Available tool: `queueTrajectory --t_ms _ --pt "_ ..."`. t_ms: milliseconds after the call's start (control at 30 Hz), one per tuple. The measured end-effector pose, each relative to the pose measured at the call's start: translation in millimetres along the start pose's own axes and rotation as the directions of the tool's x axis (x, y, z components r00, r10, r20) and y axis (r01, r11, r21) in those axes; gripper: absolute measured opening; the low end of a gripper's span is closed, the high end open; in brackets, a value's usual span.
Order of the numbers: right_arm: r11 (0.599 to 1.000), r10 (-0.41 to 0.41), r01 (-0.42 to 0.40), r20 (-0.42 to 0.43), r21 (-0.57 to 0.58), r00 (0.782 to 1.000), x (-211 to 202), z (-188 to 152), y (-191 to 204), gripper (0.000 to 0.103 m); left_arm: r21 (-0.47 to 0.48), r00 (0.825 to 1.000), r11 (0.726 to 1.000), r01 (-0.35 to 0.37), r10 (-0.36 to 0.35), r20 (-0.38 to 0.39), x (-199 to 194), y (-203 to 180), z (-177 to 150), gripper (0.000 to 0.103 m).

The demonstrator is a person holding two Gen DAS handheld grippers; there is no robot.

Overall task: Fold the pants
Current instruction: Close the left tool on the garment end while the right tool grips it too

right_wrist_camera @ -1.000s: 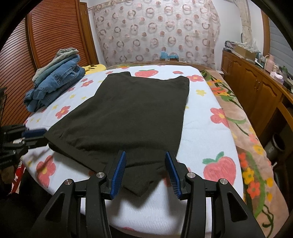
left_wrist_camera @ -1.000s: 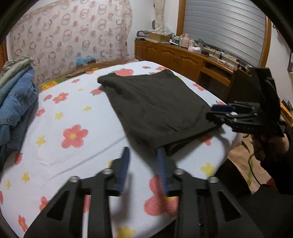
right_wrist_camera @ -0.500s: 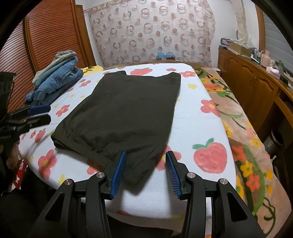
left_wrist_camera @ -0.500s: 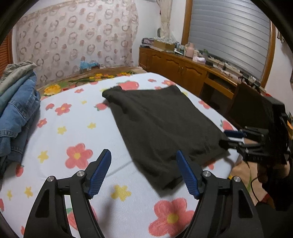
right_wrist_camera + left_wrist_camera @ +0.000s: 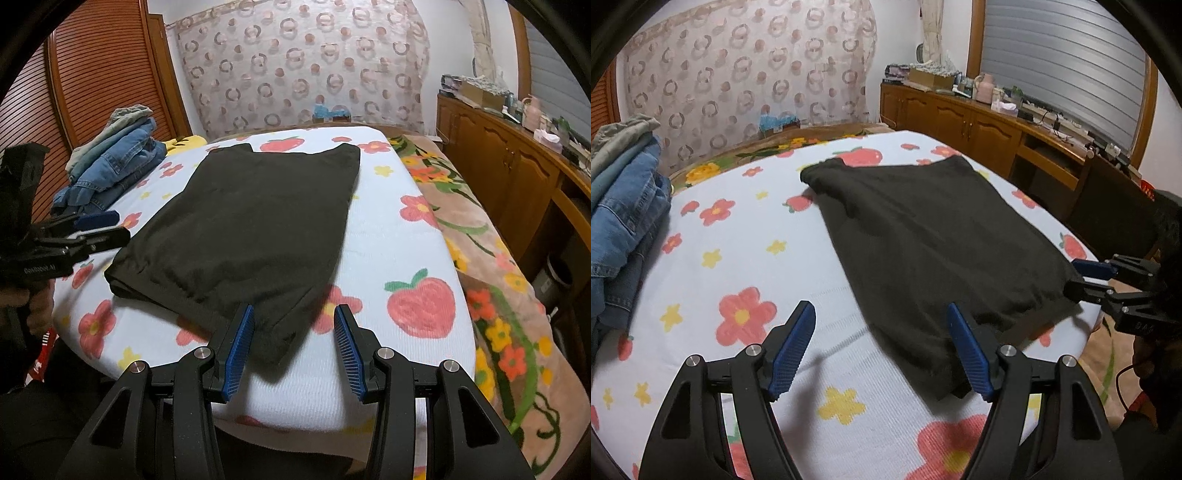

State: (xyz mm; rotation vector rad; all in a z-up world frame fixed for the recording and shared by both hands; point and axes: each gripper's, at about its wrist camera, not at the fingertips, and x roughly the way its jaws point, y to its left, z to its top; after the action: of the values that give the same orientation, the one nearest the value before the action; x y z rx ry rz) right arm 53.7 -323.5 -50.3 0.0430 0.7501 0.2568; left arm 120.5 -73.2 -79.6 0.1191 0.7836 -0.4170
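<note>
Hovering just above the near edge of the bed, the left gripper (image 5: 881, 352) is being held with its blue ribbed fingers (image 5: 792, 352) spread wide apart, nothing being gripped between them. Its right-hand finger is being shown over the near corner of the dark brown folded fabric pants (image 5: 923, 240), though contact cannot be told. The right gripper (image 5: 293, 349) is likewise being held with its fingers (image 5: 240, 349) apart and empty, the near hem corner of the pants (image 5: 251, 236) being seen between and just beyond them. In the left wrist view the right gripper (image 5: 1086, 277) is being seen at the far right, its tips just beside the pants' right edge; in the right wrist view the left gripper (image 5: 107, 227) is being seen at the left, close to the pants' left edge.

The pants are being laid flat, folded into a long panel that is running from the near edge of the bed towards its far end, on the white bedspread printed with red flowers, yellow stars and strawberries (image 5: 399, 236). A pink floral blanket (image 5: 487, 273) is being draped along the right side of the bed. Further off, a stack of blue denim and grey-green folded garments (image 5: 114, 166) is being kept at the left side of the bed, well apart from the pants. A long wooden cabinet with cluttered top (image 5: 967, 122) is being seen along the right wall, and a sheer curtain patterned with rings (image 5: 303, 62) is being hung behind the far end of the bed.
</note>
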Motion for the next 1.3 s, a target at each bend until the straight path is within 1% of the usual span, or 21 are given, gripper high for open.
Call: queueTrajectory --t_ms 167,333,467,567,667,767,833,867,933,1000,1067,1133,1200,1300 --pt "1.000 0.000 0.000 0.005 0.007 1.000 0.2 -0.9 -1.4 0.047 0.011 1.000 1.000 -0.008 0.008 -0.020 4.7 -2.3 -6.1 0.075" --pt "1.000 0.000 0.000 0.016 0.010 1.000 -1.2 -1.1 -0.9 0.047 0.010 0.998 1.000 -0.010 0.011 -0.058 11.2 -3.4 -14.2 0.075" --pt "1.000 -0.002 0.002 0.003 0.011 1.000 2.7 -1.7 -0.2 0.047 -0.014 0.998 1.000 -0.015 0.014 -0.053 11.4 -3.6 -18.1 0.075" --pt "1.000 -0.002 0.002 0.004 0.010 1.000 3.6 -0.8 1.1 0.047 -0.007 0.999 1.000 -0.015 0.015 -0.047 10.7 -5.4 -19.3 0.073" --pt "1.000 0.000 0.000 0.005 0.006 1.000 3.5 -1.6 2.8 0.047 -0.007 0.999 1.000 -0.003 0.002 -0.042 8.6 -5.9 -21.0 0.067" --pt "1.000 0.010 -0.010 0.006 0.007 1.000 3.7 -2.0 4.1 0.047 -0.005 0.999 1.000 0.016 -0.016 -0.038 5.7 -7.8 -22.9 0.057" --pt "1.000 0.019 -0.019 0.005 0.002 1.000 4.8 -1.3 6.5 0.042 -0.002 0.999 1.000 0.030 -0.030 -0.038 4.2 -10.7 -23.6 0.048" --pt "1.000 0.025 -0.025 0.004 0.000 1.000 4.9 -1.4 7.4 0.042 0.001 0.999 0.999 0.034 -0.034 -0.039 3.3 -12.1 -24.1 0.047" --pt "0.999 0.035 -0.035 0.001 -0.011 0.999 6.7 -0.5 11.8 0.041 0.005 0.998 0.999 0.047 -0.046 -0.039 2.4 -14.3 -24.3 0.041" --pt "0.999 0.047 -0.047 -0.001 -0.017 0.999 8.1 0.0 15.2 0.036 -0.001 0.997 0.998 0.065 -0.065 -0.042 1.4 -14.8 -24.9 0.037" --pt "0.999 0.048 -0.048 0.000 -0.020 0.999 9.6 0.5 16.3 0.033 -0.006 0.996 0.997 0.078 -0.078 -0.045 0.8 -15.1 -25.0 0.037" --pt "0.998 0.066 -0.066 0.001 -0.011 0.998 9.5 0.5 14.0 0.027 -0.004 0.995 0.996 0.088 -0.088 -0.049 -0.2 -16.3 -25.8 0.037" --pt "0.997 0.071 -0.071 0.004 -0.008 0.997 9.5 0.2 11.7 0.019 -0.001 0.994 0.995 0.095 -0.095 -0.050 -1.3 -17.9 -27.2 0.037" --pt "0.997 0.082 -0.081 0.008 -0.004 0.997 9.8 -0.8 9.7 0.014 0.001 0.994 0.995 0.100 -0.099 -0.048 -2.1 -18.4 -28.9 0.037"
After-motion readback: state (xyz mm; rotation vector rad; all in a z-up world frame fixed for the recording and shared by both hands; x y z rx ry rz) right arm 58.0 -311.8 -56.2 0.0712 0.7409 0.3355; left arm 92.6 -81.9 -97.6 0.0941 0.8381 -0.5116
